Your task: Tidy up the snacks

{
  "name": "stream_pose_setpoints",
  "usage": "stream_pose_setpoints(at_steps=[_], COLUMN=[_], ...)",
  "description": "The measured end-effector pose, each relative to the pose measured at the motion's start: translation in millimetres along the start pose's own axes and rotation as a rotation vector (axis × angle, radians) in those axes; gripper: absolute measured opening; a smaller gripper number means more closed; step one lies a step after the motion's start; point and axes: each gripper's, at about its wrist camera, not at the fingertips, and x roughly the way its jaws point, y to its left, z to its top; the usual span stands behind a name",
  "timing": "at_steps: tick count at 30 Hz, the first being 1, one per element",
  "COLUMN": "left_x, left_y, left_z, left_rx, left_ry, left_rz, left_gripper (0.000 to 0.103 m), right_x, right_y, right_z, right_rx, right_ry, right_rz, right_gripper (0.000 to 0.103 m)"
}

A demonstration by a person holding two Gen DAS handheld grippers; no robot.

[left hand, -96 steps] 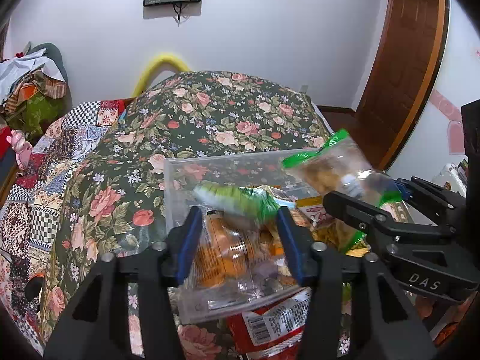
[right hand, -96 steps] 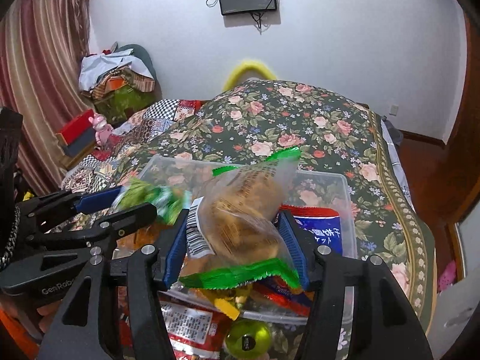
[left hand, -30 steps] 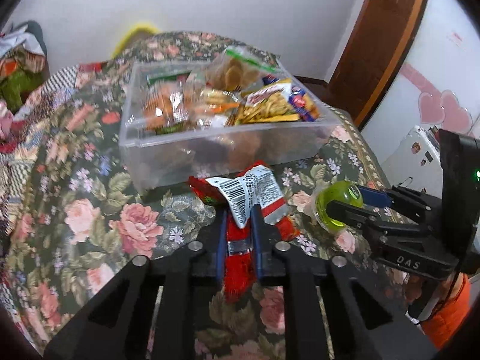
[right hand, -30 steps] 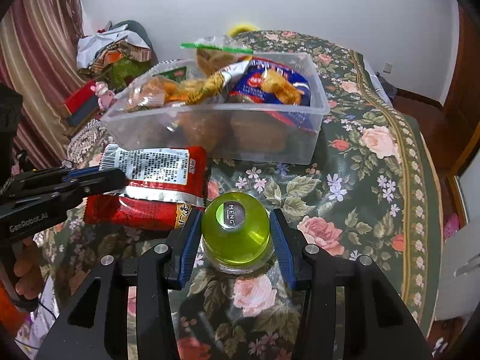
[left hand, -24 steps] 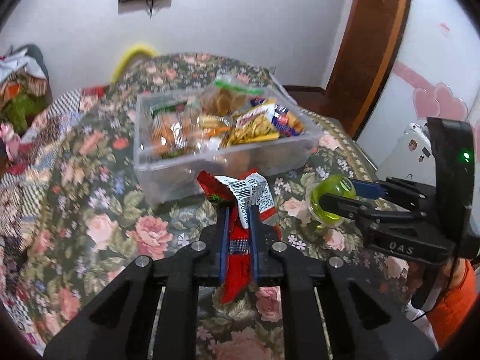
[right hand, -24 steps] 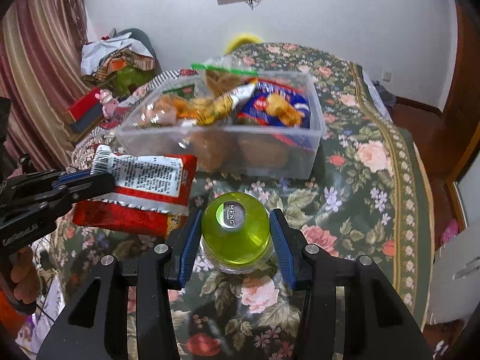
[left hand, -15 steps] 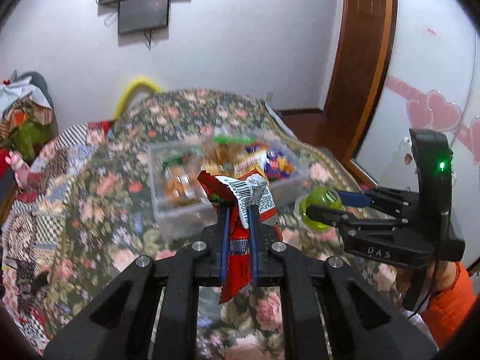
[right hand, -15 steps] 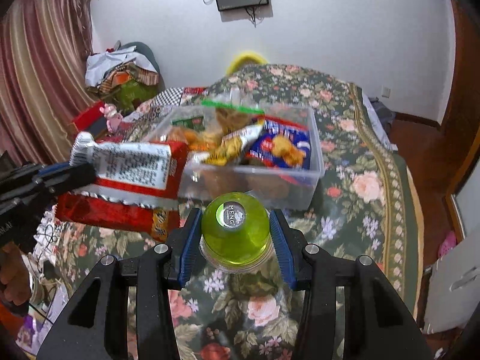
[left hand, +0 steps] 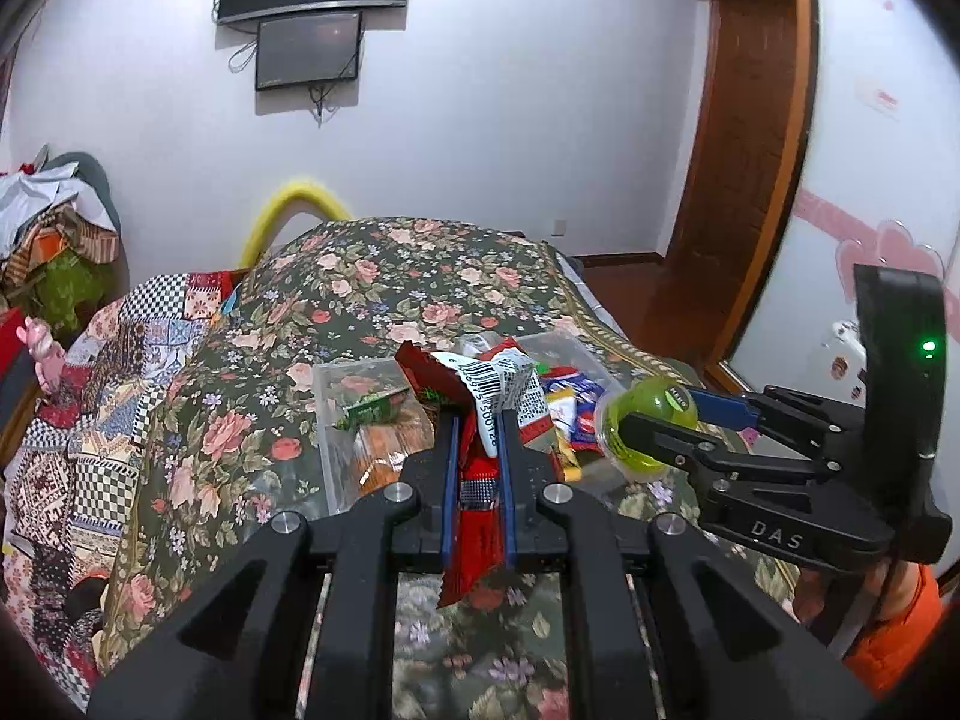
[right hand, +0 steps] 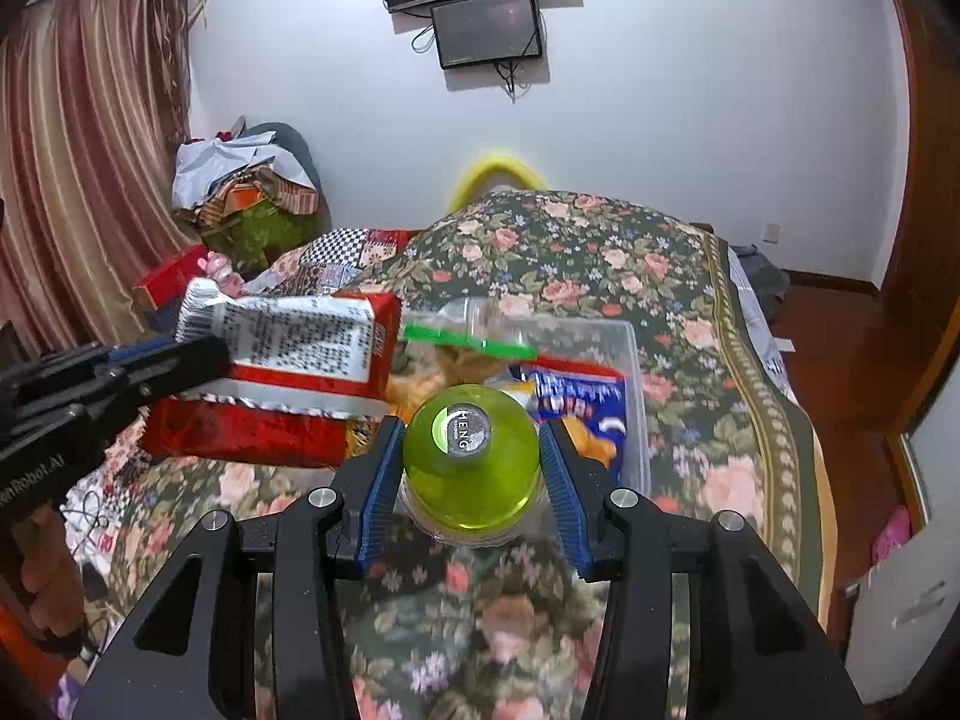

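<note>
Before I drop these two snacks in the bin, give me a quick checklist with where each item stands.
1. Left gripper shut on the red snack packet: ok.
2. Right gripper shut on the green jelly cup: ok.
3. Both snacks lifted clear of the floral bedspread: ok.
4. Clear plastic bin open, no lid in the way: ok.
5. Free room in the bin for both: cannot tell, it already looks crowded.
6. Snacks directly over the bin: cannot tell.

Even indoor light (fisheye-warped, dark corners)
</note>
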Motion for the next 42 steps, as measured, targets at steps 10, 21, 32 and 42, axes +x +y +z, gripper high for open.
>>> stream_pose_setpoints(at_steps=[10, 21, 32, 42], left_x=[48.3, 74.4, 67.5, -4.4], left_y=[29.0, 31.1, 43.7, 30.2], left_z=[5.2, -9.7, -25.1, -5.9], left_rx=[-0.085, -0.053, -0.105, -0.067], left_ry=[0.058, 0.106, 0.135, -0.006], left_rz=[0.004, 0.077, 0.089, 0.074], left_gripper=[0.011, 0.02, 0.063, 0.063], right_x=[39.2, 62.5, 40.8, -17.0], right_y=[-2.1, 2.6, 6.1, 7.1], right_z=[17.3, 12.5, 11.6, 12.0], right_rx=[0.023, 0.016, -0.021, -0.011], right_ry=[0.024, 0.068, 0.061, -0.025], right_rz=[0.024, 0.016, -0.025, -0.022], right_gripper=[0.043, 0.043, 0.055, 0.055])
